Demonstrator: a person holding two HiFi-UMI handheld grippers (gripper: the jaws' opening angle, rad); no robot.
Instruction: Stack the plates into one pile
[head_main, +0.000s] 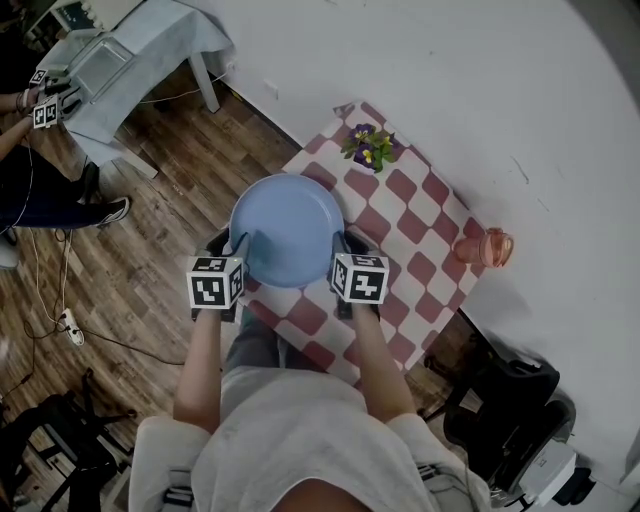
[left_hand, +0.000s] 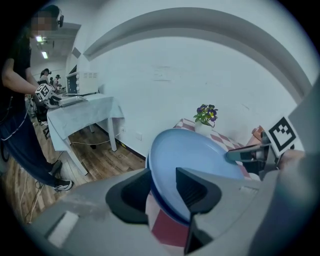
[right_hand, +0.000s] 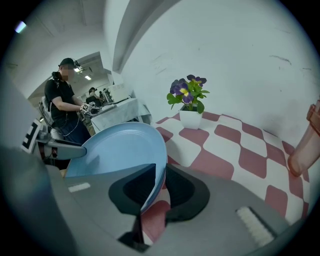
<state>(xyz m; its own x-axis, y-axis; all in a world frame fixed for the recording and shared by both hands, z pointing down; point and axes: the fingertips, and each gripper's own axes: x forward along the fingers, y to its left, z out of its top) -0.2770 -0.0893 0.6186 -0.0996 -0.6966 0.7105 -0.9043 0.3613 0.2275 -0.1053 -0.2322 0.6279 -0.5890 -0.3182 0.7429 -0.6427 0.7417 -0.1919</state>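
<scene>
Head view shows a round light-blue plate (head_main: 287, 228) lying at the near left corner of a table (head_main: 425, 225) covered in a red-and-white checked cloth, beside a white wall. The left gripper (head_main: 238, 244) is at the plate's left rim and the right gripper (head_main: 341, 244) at its right rim, each held in one of the person's hands.

In the left gripper view the rim passes between that gripper's jaws, which stand wide, with a gap between the plate's top face and the pad over it. A darker blue edge shows just under the rim; whether it is a second plate cannot be told. In the right gripper view the opposite rim lies between the right jaws, which stand apart and do not clamp it.

A small white pot of purple and yellow flowers (head_main: 368, 146) stands at the table's far corner, and a pink translucent cup (head_main: 490, 247) at its right corner. On the wooden floor (head_main: 150, 250) beyond, another person (head_main: 30, 190) stands.
</scene>
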